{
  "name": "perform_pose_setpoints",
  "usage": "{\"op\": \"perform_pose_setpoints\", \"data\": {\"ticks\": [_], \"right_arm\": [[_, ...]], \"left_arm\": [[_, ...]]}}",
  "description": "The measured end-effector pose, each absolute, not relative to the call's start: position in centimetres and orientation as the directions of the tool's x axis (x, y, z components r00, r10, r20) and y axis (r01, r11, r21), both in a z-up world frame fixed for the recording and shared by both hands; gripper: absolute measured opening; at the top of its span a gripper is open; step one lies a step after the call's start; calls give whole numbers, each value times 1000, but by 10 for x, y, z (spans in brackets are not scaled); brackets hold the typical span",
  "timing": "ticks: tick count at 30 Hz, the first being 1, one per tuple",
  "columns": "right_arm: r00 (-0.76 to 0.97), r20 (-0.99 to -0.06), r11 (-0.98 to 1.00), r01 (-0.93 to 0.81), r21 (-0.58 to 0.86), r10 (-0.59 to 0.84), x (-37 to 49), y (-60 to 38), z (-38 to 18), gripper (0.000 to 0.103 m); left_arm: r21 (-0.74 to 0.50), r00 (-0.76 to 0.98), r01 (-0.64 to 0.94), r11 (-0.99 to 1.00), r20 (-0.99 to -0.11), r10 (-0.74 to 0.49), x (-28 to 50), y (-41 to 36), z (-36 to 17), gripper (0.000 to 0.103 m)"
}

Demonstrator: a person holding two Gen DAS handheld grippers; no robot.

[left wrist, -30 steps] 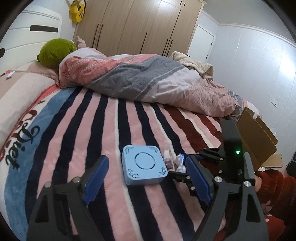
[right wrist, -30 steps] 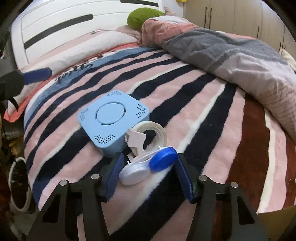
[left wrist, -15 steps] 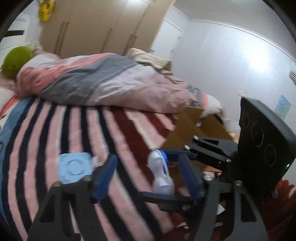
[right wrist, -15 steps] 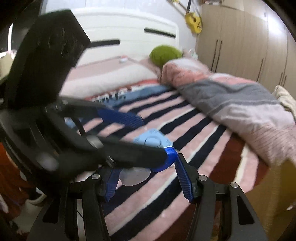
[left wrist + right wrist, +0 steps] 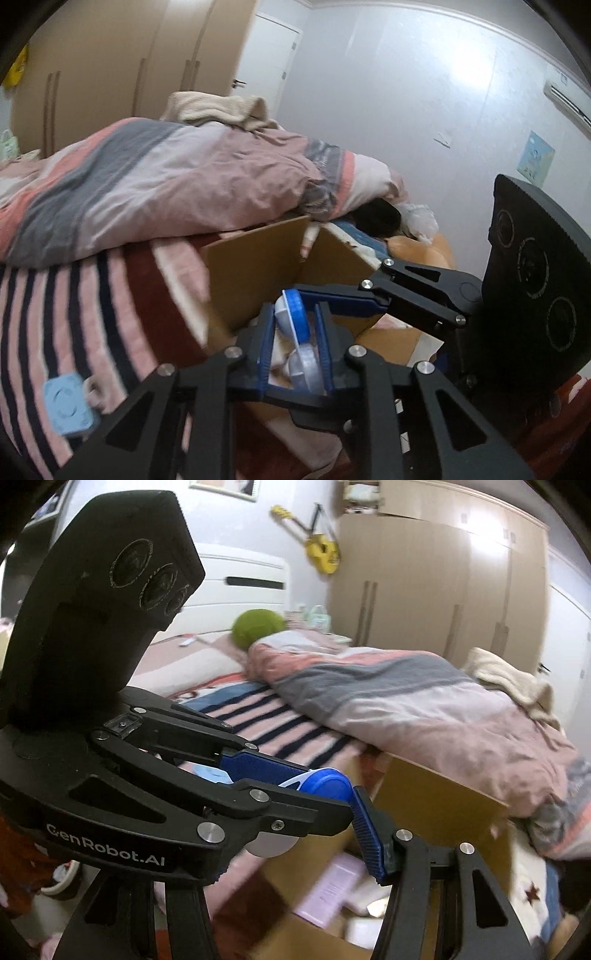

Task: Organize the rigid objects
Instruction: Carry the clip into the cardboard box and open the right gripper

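Note:
A white and blue contact lens case [image 5: 297,334] hangs over the open cardboard box [image 5: 255,273] beside the bed. My left gripper [image 5: 295,343] is shut on the case, its blue pads pressed on both sides. My right gripper [image 5: 325,812] also surrounds the case [image 5: 325,782] from the other side; its right pad [image 5: 365,834] sits at the blue cap, and the left gripper's body hides the rest. A blue square device [image 5: 68,408] lies on the striped blanket at lower left.
The box [image 5: 436,794] holds a pink packet [image 5: 332,890] and white items. A bunched duvet [image 5: 155,188] covers the back of the bed. A green pillow [image 5: 258,627] lies by the headboard. Wardrobes line the far wall.
Both grippers swung from the bed to above the cardboard box, carrying the case. My left gripper closed from wide open onto the case. The blue device stayed on the blanket.

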State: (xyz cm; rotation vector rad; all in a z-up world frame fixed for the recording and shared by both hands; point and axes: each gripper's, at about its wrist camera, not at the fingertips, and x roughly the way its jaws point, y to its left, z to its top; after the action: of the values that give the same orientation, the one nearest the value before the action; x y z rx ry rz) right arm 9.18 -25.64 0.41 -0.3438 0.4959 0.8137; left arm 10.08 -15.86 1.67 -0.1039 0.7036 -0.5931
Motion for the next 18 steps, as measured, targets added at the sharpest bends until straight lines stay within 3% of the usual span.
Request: {"op": "perform_pose_setpoints", "data": {"ticks": [7, 9, 11, 12, 15, 18], "right_arm": [[605, -594, 705, -704, -86, 531, 125, -303, -4, 53], [606, -613, 718, -691, -90, 507, 129, -309, -8, 53], [612, -614, 735, -674, -75, 499, 132, -318, -10, 71], [618, -609, 745, -664, -64, 498, 134, -322, -11, 85], [613, -613, 747, -663, -55, 499, 135, -327, -12, 87], [595, -620, 736, -676, -42, 511, 134, -323, -12, 87]], "left_arm": [[-289, 543, 507, 812, -624, -562, 132, -205, 7, 18], [-292, 545, 499, 816, -626, -557, 136, -207, 5, 28], [-286, 566, 491, 823, -613, -551, 135, -203, 5, 61], [-279, 584, 485, 829, -602, -544, 132, -199, 7, 64], [-263, 620, 460, 848, -589, -519, 127, -184, 12, 66], [-248, 661, 430, 868, -569, -490, 118, -162, 19, 75]]}}
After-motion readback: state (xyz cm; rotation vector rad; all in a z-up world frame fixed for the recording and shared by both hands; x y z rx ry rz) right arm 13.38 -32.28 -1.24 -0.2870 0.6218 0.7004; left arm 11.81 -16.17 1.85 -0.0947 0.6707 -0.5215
